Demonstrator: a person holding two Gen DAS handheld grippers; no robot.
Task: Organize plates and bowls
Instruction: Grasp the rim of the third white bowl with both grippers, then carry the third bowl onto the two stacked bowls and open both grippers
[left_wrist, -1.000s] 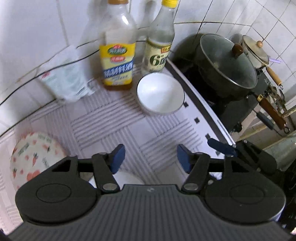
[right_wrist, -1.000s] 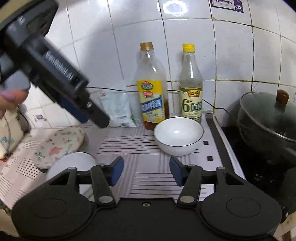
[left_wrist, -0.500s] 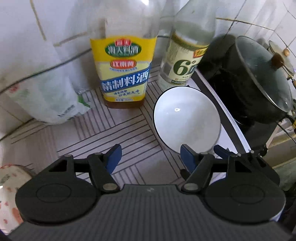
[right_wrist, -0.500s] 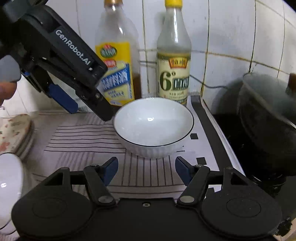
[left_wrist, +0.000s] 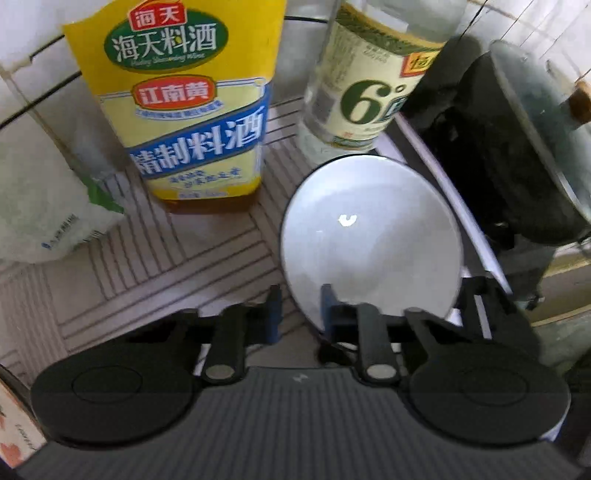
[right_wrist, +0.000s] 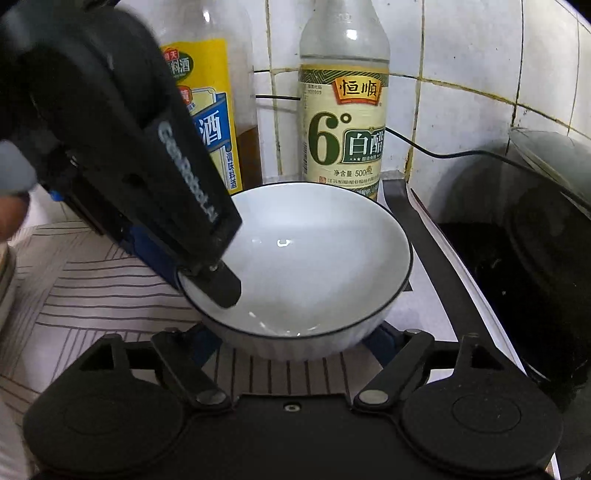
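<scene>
A white bowl with a thin dark rim (left_wrist: 369, 240) (right_wrist: 314, 254) stands on the striped counter mat before two bottles. My left gripper (left_wrist: 299, 314) straddles the bowl's near-left rim, one finger inside and one outside, jaws narrowed onto it. In the right wrist view the left gripper (right_wrist: 207, 280) comes in from the upper left with one finger inside the bowl. My right gripper (right_wrist: 291, 338) is open, its blue fingertips flanking the bowl's near underside, partly hidden by the bowl.
A yellow-labelled cooking wine bottle (left_wrist: 184, 110) and a white vinegar bottle (right_wrist: 343, 103) stand against the tiled wall behind the bowl. A black pot with a glass lid (left_wrist: 517, 155) sits on the stove at right. A plastic bag (left_wrist: 44, 206) lies at left.
Both grippers moved forward to the bowl. The left jaws narrowed from wide open onto the bowl's rim. The right fingers now flank the bowl's base.
</scene>
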